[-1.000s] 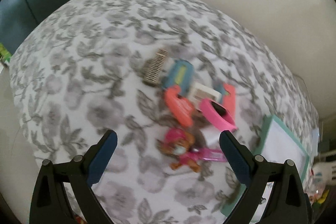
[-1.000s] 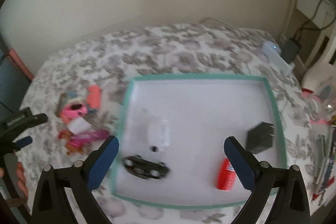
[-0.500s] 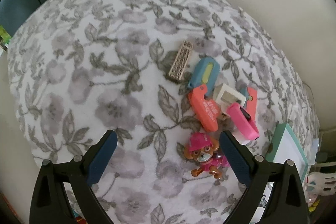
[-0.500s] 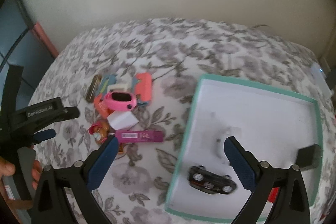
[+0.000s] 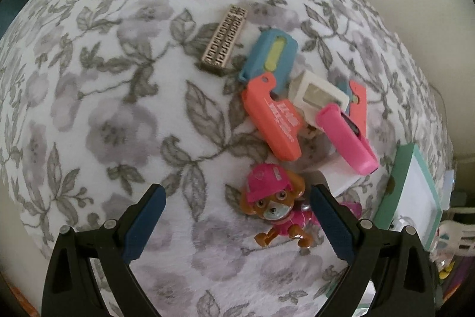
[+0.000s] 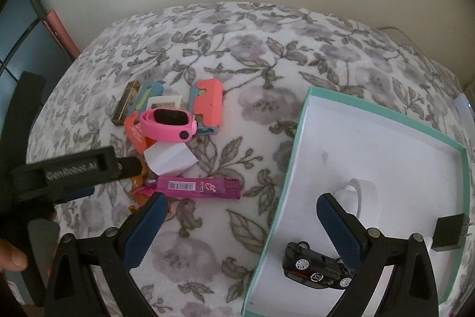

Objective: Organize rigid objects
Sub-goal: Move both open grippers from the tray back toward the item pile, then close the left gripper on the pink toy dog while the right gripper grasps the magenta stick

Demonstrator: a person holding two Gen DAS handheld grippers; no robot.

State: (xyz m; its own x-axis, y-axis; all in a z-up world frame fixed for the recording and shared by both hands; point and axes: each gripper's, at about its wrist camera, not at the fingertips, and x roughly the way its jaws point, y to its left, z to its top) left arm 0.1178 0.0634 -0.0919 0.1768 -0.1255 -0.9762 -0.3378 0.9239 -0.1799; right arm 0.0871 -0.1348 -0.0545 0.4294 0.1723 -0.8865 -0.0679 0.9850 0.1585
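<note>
Left gripper (image 5: 236,223): black plastic frame, triangular cut-outs, silver screws at finger pivots, dark blue textured pads (image 5: 144,220). Right gripper (image 6: 237,229): same build, blue pads (image 6: 337,229). Left unit's side carries white "GenRobot.AI" lettering; bare skin of a hand (image 6: 12,256) beside it.

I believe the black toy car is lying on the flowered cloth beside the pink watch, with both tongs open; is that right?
Not quite: the right wrist view shows the toy car inside the teal-rimmed box, away from the pink watch. Both tongs, left and right, are indeed open.
</note>
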